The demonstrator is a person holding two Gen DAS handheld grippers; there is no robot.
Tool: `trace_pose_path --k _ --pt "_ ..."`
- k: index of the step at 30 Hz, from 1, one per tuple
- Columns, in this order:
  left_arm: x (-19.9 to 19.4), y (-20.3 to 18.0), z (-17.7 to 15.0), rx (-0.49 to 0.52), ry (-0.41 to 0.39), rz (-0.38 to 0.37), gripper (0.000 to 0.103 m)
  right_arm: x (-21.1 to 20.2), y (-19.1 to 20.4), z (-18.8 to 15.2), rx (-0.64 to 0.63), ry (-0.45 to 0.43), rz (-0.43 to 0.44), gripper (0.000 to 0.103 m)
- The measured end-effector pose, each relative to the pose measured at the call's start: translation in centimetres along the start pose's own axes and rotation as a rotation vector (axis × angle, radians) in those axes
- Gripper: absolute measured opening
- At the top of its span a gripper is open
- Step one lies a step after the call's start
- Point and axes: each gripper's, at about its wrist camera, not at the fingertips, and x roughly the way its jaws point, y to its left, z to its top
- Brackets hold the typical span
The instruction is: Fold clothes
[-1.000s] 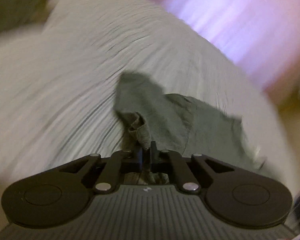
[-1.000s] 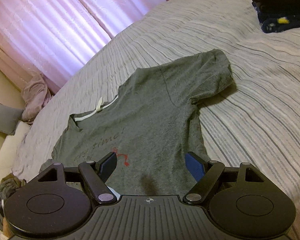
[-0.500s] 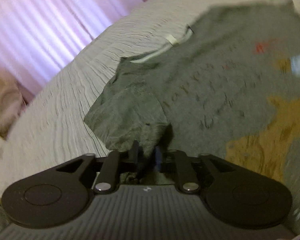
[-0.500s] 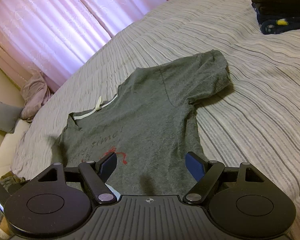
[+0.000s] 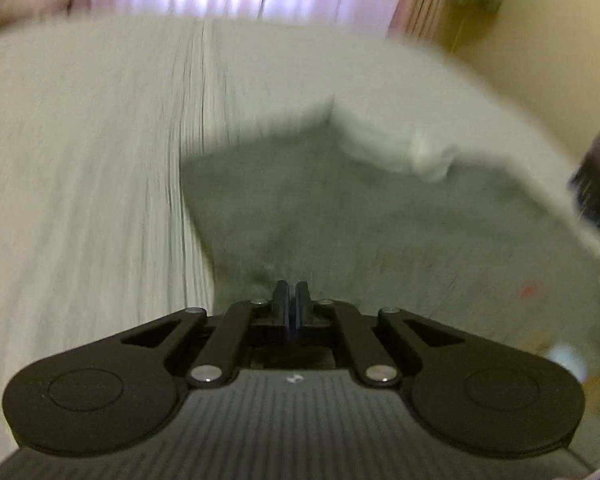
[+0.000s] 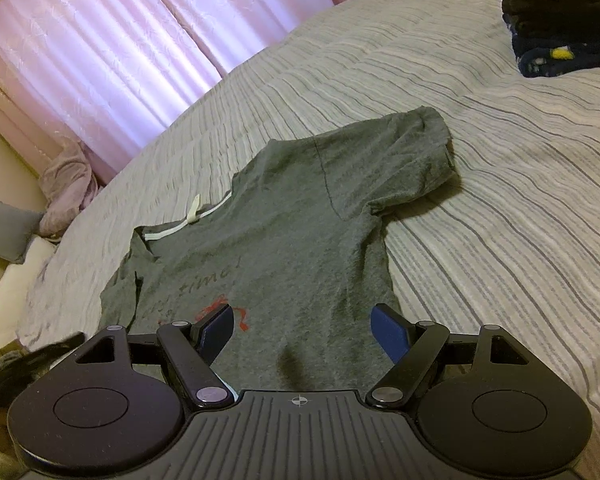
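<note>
Two tools observed. Left tool (image 5: pixel 291 292) fully closed, nothing visibly clamped, over grey T-shirt (image 6: pixel 300 216). Right tool (image 6: pixel 302 330) wide open, empty, above shirt hem. T-shirt lies flat on striped bed (image 6: pixel 500 200).

Dim room, backlit pink curtains (image 6: pixel 112 52), left view motion-blurred

Two wrist fisheyes, angled down, close above striped grey bedspread (image 6: pixel 500 200); both share the grey cotton T-shirt (image 6: pixel 300 220), pink curtains (image 6: pixel 120 40).

Striped bed (image 6: pixel 500 184) before backlit pink curtains (image 6: pixel 112 52).
</note>
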Motion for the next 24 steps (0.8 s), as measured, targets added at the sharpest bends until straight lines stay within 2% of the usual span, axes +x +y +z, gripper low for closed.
trace_pose_path --k 1,4,6,8,11,12,14,17,20,21,23,24 --pt "0.6 -0.3 -0.4 0.006 0.011 0.022 0.000 -0.2 -0.2 0.1 0.005 -0.008 0.000 0.079" --pt "-1.3 -1.4 -0.7 0.008 -0.059 0.064 0.003 -1.1 -1.1 0.5 0.031 -0.054 -0.003 0.079" --pt "-3.0 -1.7 -0.7 -0.030 -0.094 0.041 0.006 -2.0 -2.3 1.3 0.065 -0.111 -0.025 0.079" --pt "-4.6 -1.8 -0.7 -0.059 -0.119 0.004 0.007 -2.4 -4.3 2.0 0.150 -0.152 -0.013 0.079" --pt "-6.7 -2.4 -1.1 -0.104 -0.131 -0.060 0.011 -1.1 -8.6 3.0 0.398 -0.159 0.102 0.079" --pt "-7.1 -2.4 -1.4 -0.127 -0.128 -0.086 0.013 -0.6 -10.1 3.4 0.485 -0.159 0.143 0.072" --pt "-7.4 -2.0 -1.9 -0.173 -0.119 -0.128 0.014 0.9 -12.3 3.8 0.616 -0.152 0.219 0.050" --pt "-7.4 -1.4 -2.5 -0.224 -0.103 -0.145 0.014 2.9 -14.0 4.5 0.717 -0.122 0.218 0.050" --pt "-7.2 -0.7 -3.2 -0.259 -0.091 -0.142 0.014 3.8 -14.1 5.5 0.693 -0.121 0.178 0.049" --pt "-7.1 -0.5 -3.4 -0.265 -0.089 -0.138 0.014 4.1 -14.0 5.8 0.674 -0.122 0.161 0.036" --pt "-7.0 -0.2 -3.8 -0.275 -0.084 -0.131 0.014 4.7 -13.3 6.8 0.581 -0.096 0.073 0.015" --pt "-6.9 -0.1 -3.9 -0.277 -0.080 -0.129 0.014 4.9 -12.6 7.5 0.504 -0.091 0.019 0.010"
